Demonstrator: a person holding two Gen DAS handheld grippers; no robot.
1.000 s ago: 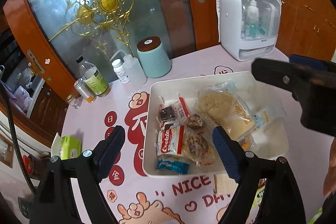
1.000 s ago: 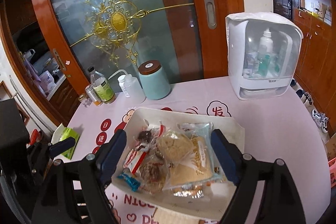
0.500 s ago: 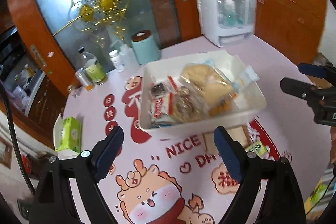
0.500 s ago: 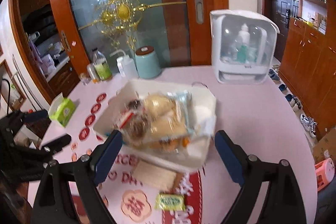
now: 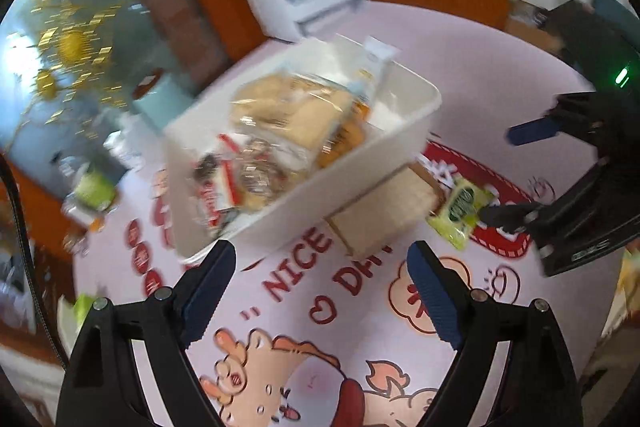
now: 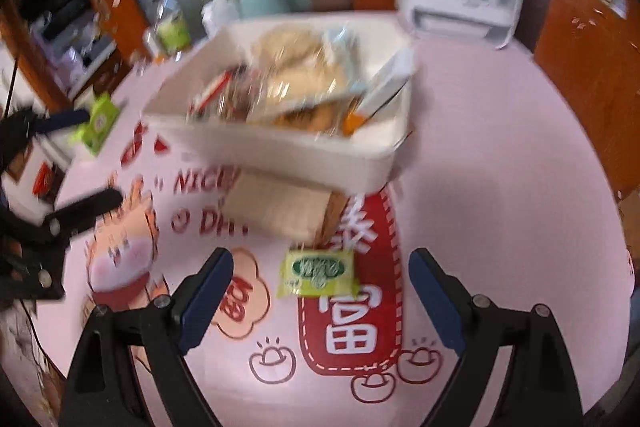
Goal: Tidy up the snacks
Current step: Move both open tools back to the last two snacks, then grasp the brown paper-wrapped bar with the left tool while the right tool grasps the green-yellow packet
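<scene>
One white bin [image 6: 288,151] w/ wrapped snacks [image 6: 296,75], blurred.

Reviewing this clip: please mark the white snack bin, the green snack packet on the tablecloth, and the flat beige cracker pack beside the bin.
white snack bin [image 6: 280,151], right wrist view, on its near side wall.
green snack packet [image 6: 318,273], right wrist view, on its printed front.
beige cracker pack [image 6: 276,207], right wrist view, on its flat top face.

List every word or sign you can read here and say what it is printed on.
"NICE" above "DA", cut off by a tan packet: tablecloth.
"富" in white on the red panel: same tablecloth.
Green packet label: too blurred.
Snack wrappers in the white bin: too blurred.
</scene>
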